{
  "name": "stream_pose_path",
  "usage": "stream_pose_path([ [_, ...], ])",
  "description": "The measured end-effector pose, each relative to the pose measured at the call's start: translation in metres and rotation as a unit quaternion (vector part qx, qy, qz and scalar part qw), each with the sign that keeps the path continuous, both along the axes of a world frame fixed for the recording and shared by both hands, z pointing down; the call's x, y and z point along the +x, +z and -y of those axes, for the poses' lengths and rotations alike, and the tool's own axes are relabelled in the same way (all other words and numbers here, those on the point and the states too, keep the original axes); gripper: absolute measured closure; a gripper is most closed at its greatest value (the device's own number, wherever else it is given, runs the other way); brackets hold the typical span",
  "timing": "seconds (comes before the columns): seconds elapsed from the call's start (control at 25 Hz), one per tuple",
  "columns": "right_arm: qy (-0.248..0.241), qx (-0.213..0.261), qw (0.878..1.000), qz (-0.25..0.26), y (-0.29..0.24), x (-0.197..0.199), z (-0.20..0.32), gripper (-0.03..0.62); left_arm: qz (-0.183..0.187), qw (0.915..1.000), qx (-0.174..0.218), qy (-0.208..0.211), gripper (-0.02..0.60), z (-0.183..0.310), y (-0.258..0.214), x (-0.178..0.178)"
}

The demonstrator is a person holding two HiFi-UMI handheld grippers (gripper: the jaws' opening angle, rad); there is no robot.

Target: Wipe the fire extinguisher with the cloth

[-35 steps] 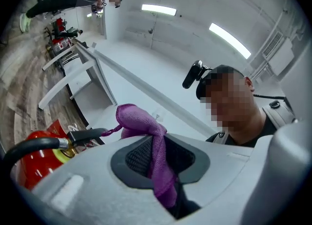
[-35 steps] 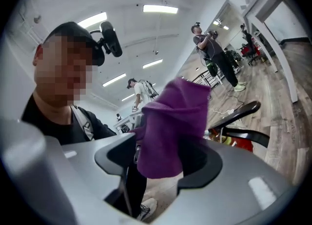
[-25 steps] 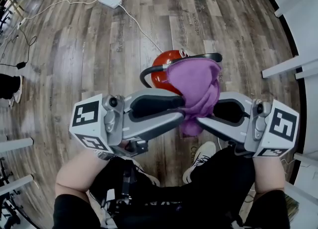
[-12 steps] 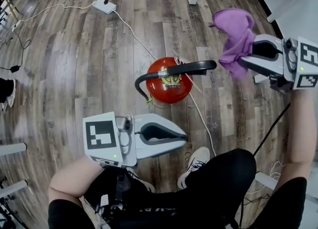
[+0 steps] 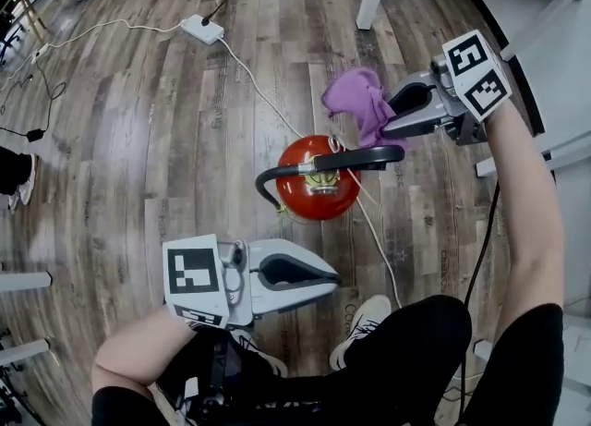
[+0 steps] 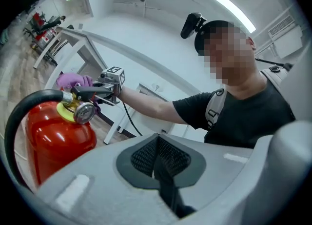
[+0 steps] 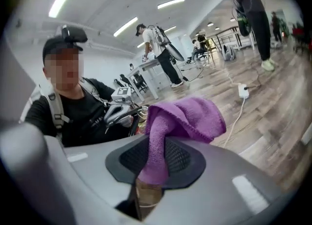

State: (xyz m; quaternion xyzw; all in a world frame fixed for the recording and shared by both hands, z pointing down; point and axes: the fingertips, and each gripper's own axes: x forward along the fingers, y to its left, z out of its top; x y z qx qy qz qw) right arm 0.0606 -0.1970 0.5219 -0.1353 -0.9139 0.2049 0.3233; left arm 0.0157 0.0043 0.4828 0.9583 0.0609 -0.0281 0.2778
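Purple fuzzy cloth (image 5: 360,101) bunched between the right tongs (image 5: 388,123)

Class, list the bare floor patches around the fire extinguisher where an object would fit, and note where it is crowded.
Bare: the planks left of the fire extinguisher, bordered by the white cable above and the left tool below. Crowded: its right side, where the cable, the right tool with the purple cloth and the shoe close in.

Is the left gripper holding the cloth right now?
No, the purple cloth is pinched in the right gripper, while the left gripper is shut with nothing between its jaws.
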Motion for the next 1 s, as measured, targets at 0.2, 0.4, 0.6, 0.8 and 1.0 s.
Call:
stream_pose_path([
  [0.2,-0.032,-0.149,0.988,0.037,0.043,-0.002,-0.01,0.517,0.0,0.9996,-0.024,-0.015,0.584,0.012,0.006,-0.005],
  [0.4,-0.08,-0.159,0.984,-0.009,0.103,-0.009,-0.027,0.517,0.008,0.9988,-0.042,-0.023,0.584,0.022,0.018,-0.011],
  [0.6,-0.102,-0.141,0.982,-0.072,0.189,-0.012,-0.04,0.516,0.017,0.9973,-0.063,-0.034,0.584,0.033,0.029,-0.017],
  [0.8,-0.064,-0.141,0.979,-0.134,0.289,-0.007,-0.053,0.516,0.029,0.9946,-0.089,-0.045,0.584,0.039,0.04,-0.023],
  [1.0,-0.019,-0.127,0.973,-0.19,0.378,-0.001,-0.072,0.516,0.046,0.9922,-0.103,-0.054,0.584,0.04,0.048,-0.028],
])
